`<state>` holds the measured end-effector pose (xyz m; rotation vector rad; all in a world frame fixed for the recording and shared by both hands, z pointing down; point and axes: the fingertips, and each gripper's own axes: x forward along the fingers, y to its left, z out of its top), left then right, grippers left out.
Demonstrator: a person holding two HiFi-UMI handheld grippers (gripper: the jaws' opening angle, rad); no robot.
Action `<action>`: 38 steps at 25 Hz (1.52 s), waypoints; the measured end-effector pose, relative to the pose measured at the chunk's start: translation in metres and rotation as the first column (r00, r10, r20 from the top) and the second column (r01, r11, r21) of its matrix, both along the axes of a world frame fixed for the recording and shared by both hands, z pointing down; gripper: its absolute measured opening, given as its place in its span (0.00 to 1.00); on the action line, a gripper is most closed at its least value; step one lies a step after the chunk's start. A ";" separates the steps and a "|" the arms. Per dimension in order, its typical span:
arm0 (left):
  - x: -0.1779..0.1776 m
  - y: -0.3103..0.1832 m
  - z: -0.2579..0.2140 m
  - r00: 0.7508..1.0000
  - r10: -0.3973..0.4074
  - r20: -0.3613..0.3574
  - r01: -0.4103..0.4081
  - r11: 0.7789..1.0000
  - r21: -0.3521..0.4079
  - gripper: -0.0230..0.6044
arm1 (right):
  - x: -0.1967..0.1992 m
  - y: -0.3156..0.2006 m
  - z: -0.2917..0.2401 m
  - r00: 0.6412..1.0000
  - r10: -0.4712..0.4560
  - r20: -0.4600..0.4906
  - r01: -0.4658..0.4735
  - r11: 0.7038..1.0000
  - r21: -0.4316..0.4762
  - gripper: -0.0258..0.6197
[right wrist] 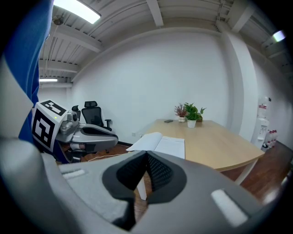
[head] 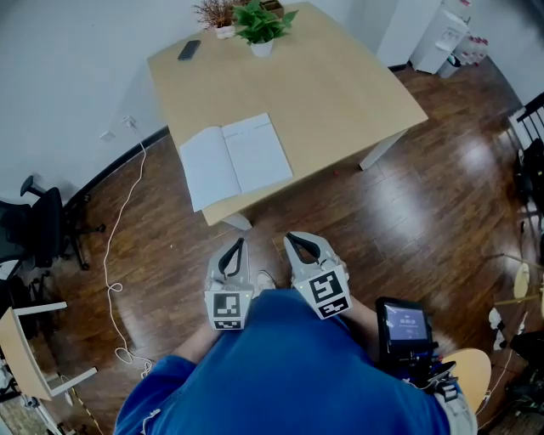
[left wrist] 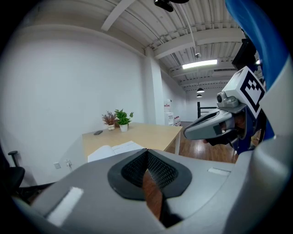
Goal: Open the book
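Note:
A white book (head: 235,161) lies open, pages up, at the near-left corner of the light wooden table (head: 340,85). It also shows as the open book (left wrist: 114,149) in the left gripper view and the open book (right wrist: 161,142) in the right gripper view. Both grippers are held close to the person's body, over the floor and short of the table. My left gripper (head: 238,245) is shut with nothing in it, its pads meeting at my left gripper (left wrist: 147,153). My right gripper (head: 290,239) is likewise shut and empty, seen as my right gripper (right wrist: 147,156).
Two potted plants (head: 257,24) and a dark phone (head: 189,49) sit at the table's far edge. A black office chair (head: 41,226) and a white cable (head: 115,255) are on the floor at left. A handheld screen (head: 404,326) is at right.

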<state>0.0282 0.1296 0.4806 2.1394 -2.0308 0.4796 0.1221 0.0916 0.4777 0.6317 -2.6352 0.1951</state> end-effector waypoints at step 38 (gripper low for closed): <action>-0.005 0.006 0.005 0.999 -0.038 -0.020 0.038 0.999 -0.012 0.05 | -0.003 -0.005 -0.001 1.000 -0.012 -0.004 0.013 1.000 0.018 0.04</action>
